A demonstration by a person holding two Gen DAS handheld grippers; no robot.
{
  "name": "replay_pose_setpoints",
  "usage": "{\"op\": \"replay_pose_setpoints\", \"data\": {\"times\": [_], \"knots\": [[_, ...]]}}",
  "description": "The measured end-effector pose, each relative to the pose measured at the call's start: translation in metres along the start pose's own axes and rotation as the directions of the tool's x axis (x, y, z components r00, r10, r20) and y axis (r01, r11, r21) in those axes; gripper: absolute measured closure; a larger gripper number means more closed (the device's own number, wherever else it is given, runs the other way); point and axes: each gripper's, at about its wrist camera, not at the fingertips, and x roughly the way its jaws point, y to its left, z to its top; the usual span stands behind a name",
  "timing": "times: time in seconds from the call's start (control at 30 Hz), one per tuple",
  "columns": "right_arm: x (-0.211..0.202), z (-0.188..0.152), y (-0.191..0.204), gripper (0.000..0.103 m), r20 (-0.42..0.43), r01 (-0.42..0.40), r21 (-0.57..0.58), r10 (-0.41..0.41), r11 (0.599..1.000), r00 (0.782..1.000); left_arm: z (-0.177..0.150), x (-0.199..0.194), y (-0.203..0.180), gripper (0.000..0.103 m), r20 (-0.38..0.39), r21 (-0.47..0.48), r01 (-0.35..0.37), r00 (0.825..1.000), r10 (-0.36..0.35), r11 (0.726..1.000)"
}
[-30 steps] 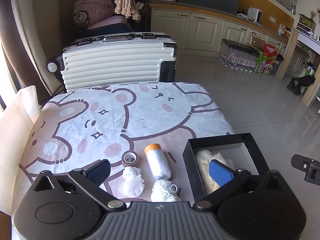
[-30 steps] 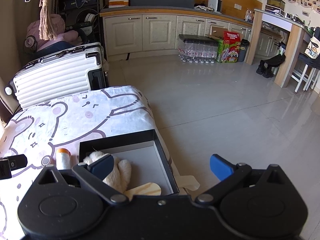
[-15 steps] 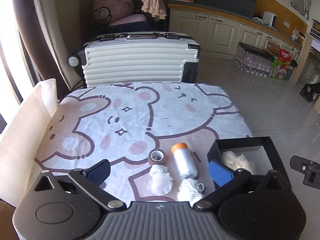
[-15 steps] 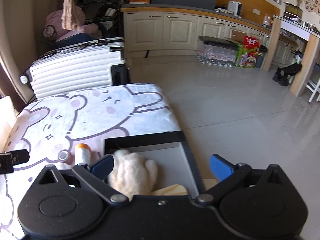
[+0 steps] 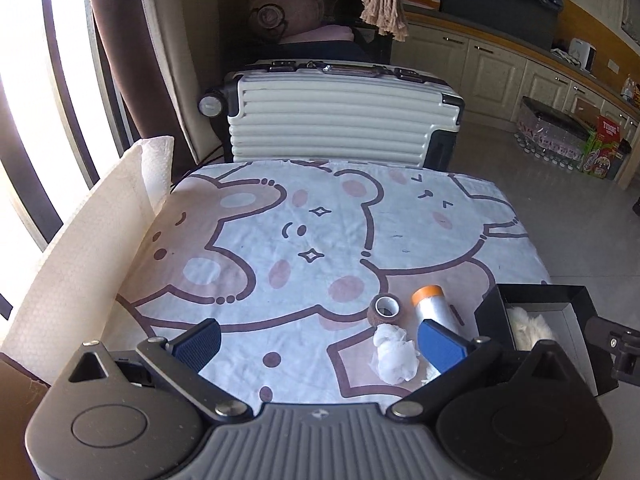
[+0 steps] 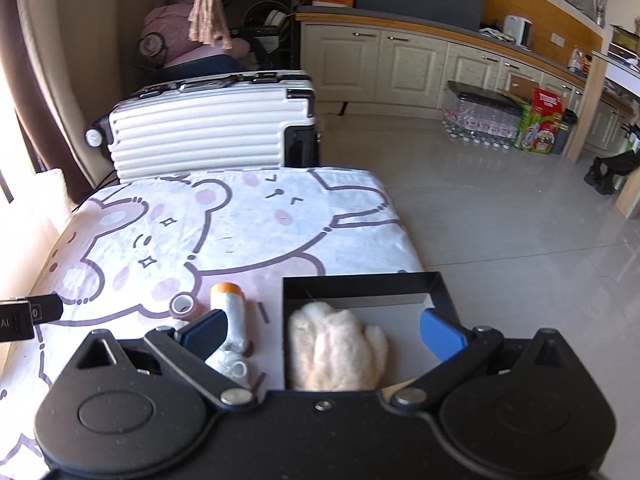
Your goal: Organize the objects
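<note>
Left hand-held gripper (image 5: 318,346) spread, right hand-held gripper (image 6: 322,330) spread

Background: white ribbed suitcase (image 5: 344,120) on its side behind the table | bear-print cloth (image 5: 304,232) over the tabletop | cream cabinets (image 6: 404,68) along the far wall | pack of water bottles (image 6: 484,116) on the tiled floor, beside a red-and-green carton (image 6: 542,124) | brown curtain (image 5: 120,52) at left

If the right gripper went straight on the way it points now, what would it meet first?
Most likely the fluffy cream item in the black box: it lies between the open fingers of the right gripper, just ahead. Depth is unclear, so the gripper may pass above it.
</note>
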Motion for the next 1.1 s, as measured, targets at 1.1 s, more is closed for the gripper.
{"op": "replay_pose_setpoints", "data": {"times": [1.1], "knots": [[0.002, 0.022, 0.035, 0.000, 0.021, -0.032, -0.108, 0.035, 0.994, 0.999, 0.006, 0.005, -0.002, 0.000, 0.053, -0.022, 0.051, 0.997, -0.050, 0.998]]}}
